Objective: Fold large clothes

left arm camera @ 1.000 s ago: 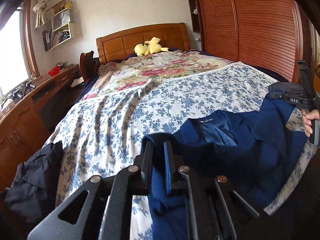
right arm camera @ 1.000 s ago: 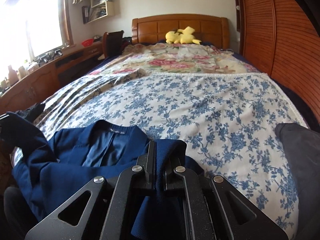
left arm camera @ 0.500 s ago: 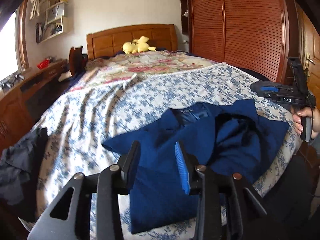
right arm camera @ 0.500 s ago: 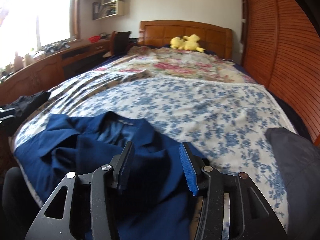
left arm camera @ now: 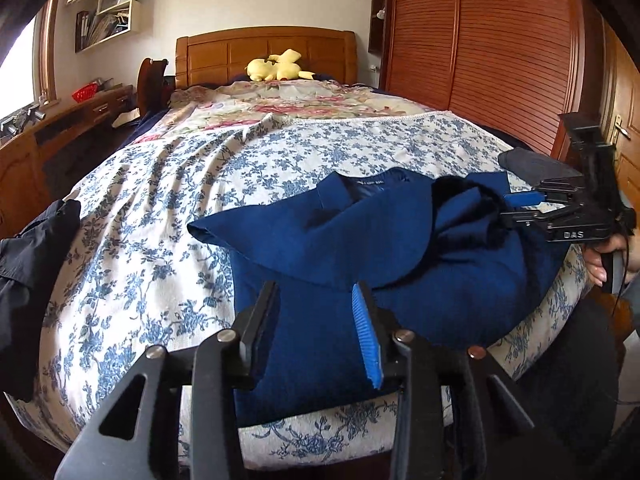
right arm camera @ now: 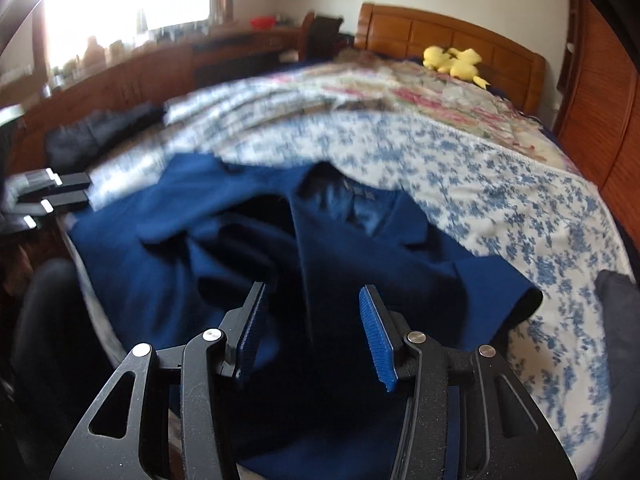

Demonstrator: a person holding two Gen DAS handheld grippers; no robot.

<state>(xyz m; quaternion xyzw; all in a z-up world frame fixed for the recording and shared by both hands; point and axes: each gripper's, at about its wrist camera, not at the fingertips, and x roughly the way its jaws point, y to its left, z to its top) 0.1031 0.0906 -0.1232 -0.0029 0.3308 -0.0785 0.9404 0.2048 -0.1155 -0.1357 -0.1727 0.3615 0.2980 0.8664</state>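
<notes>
Lying rumpled on the blue-flowered white bedspread [left arm camera: 160,208], the navy blue woven jacket [left arm camera: 320,248] sits released beneath both parted grippers, left gripper [left arm camera: 316,312] and right gripper [right arm camera: 312,320].

A home bedroom: a wooden-headboard bed [left arm camera: 264,50] under floral covers [left arm camera: 168,184], louvred wardrobe [left arm camera: 480,40], wall shelves [left arm camera: 108,12].

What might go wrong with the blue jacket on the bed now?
The blue jacket lies bunched right at the bed's near edge, so it may slide off. Both the left tongs and right tongs are open with nothing gripped. The rumpled sleeve might get folded in crooked.
</notes>
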